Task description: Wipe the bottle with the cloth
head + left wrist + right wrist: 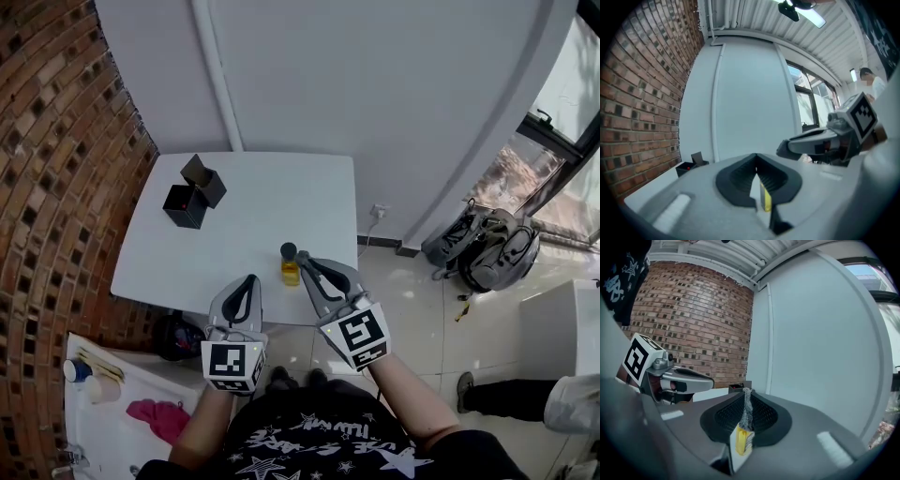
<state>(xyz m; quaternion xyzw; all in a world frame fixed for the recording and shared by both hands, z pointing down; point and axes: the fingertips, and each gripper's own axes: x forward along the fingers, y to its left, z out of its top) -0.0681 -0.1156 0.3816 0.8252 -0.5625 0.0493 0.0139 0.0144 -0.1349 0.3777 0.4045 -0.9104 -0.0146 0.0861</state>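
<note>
**Cloth pinched beside the bottle**

The bottle (290, 266), with yellow liquid and a dark cap, stands upright on the white table (262, 197), close to the edge nearest the person.

Just right of the bottle are the tips of the right gripper (746, 393). Its jaws are pressed onto a strip of grey knitted cloth (747, 412), which fills the seam between the pads from tip to base. In the right gripper view the bottle shows low down, right beyond the cloth. Whether cloth and bottle touch cannot be told.

Left of the bottle, and a little nearer the person, is the left gripper (756, 157). Its jaws are pressed together at the tips with nothing between them (the yellow seen in the slit lower down is the bottle beyond). It is near the bottle but apart from it.

Well beyond the bottle to the left, toward the table's far corner, sits an open black box (192, 194). Past that side of the table runs a brick wall (56, 169). Far right of the bottle, a grey backpack (487, 246) lies on the floor.
</note>
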